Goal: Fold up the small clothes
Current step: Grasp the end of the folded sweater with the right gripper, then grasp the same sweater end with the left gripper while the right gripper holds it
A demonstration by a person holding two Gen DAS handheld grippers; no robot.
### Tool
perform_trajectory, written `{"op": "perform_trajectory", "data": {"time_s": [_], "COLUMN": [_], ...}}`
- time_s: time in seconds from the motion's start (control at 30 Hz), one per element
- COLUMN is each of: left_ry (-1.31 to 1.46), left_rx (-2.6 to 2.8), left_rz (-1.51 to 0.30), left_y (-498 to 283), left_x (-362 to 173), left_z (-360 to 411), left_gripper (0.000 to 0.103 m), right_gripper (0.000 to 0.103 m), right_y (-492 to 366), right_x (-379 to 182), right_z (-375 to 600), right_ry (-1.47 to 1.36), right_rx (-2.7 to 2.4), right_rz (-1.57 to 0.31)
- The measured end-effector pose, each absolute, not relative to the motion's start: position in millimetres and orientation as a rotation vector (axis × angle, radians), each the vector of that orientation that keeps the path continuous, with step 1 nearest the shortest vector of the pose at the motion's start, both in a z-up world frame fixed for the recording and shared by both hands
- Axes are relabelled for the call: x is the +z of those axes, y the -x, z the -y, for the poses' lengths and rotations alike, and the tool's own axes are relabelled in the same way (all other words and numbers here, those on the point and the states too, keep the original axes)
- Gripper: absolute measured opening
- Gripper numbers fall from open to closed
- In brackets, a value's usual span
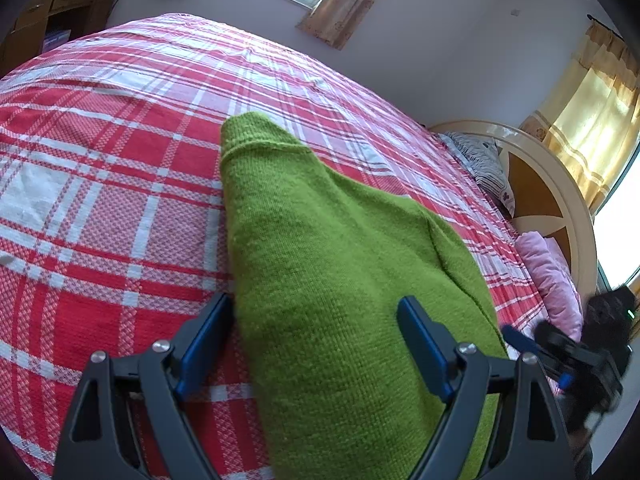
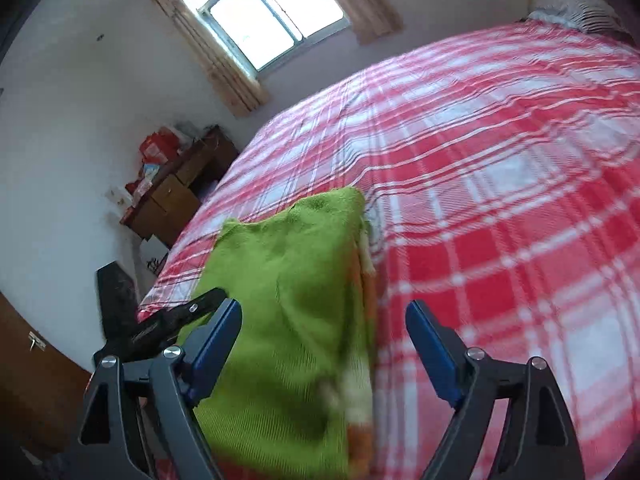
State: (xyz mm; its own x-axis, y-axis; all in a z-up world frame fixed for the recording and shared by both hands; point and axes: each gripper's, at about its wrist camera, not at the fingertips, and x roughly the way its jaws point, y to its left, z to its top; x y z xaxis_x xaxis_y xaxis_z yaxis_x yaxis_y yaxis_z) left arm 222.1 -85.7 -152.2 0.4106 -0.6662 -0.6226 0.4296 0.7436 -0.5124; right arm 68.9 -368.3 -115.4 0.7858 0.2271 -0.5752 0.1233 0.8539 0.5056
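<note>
A green knitted sweater (image 1: 320,240) lies folded lengthwise on the bed's red and white plaid sheet (image 1: 100,200). My left gripper (image 1: 316,344) hovers open over its near end. The left blue pad sits just off the cloth's edge and the right pad stands above the knit. In the right wrist view the same sweater (image 2: 288,280) lies flat, with an orange and cream layer (image 2: 366,264) showing along its right edge. My right gripper (image 2: 324,344) stands open above it with nothing pinched. Each gripper shows in the other view: the right gripper (image 1: 560,356) and the left gripper (image 2: 160,320).
The plaid sheet (image 2: 500,200) stretches far beyond the sweater. A round headboard (image 1: 540,184), a striped pillow (image 1: 480,160) and a pink pillow (image 1: 552,276) lie at the bed's head. A wooden desk (image 2: 176,196) with clutter stands by the wall under a curtained window (image 2: 264,12).
</note>
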Motion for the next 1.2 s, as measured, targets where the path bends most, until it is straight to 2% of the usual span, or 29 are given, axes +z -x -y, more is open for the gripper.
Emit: {"op": "perform_trajectory", "data": {"time_s": [0.1, 0.27, 0.33, 0.4, 0.53, 0.7, 0.83, 1.0, 1.1, 1.2], "left_ry": [0.294, 0.300, 0.306, 0.310, 0.307, 0.286, 0.250, 0.197, 0.182, 0.177], "left_rx": [-0.703, -0.706, -0.708, -0.709, -0.709, -0.703, -0.702, -0.706, -0.735, -0.706], "left_rz": [-0.914, -0.912, -0.911, -0.911, -0.912, -0.913, -0.916, -0.936, -0.936, -0.939], "left_y": [-222, -222, -222, -222, -222, -221, -215, -196, -182, -185], "left_x": [-152, -152, -153, -153, -152, -152, -150, -146, -146, -147], "left_z": [85, 83, 83, 82, 83, 88, 94, 97, 95, 100], "left_gripper": [0.087, 0.087, 0.087, 0.087, 0.087, 0.085, 0.069, 0.057, 0.058, 0.065], "right_gripper": [0.084, 0.084, 0.068, 0.064, 0.061, 0.060, 0.046, 0.039, 0.039, 0.042], "right_y": [-104, -107, -105, -100, -109, -115, -111, -96, -72, -64], "right_x": [-142, -147, -146, -146, -155, -153, -151, -151, -153, -158], "right_z": [366, 351, 340, 338, 354, 343, 341, 345, 345, 353], "right_ry": [-0.602, -0.504, -0.453, -0.436, -0.558, -0.515, -0.501, -0.536, -0.547, -0.609], "right_rx": [0.155, 0.157, 0.216, 0.225, 0.236, 0.198, 0.182, 0.210, 0.259, 0.266], "right_rz": [-0.770, -0.770, -0.785, -0.776, -0.777, -0.793, -0.792, -0.783, -0.768, -0.755]}}
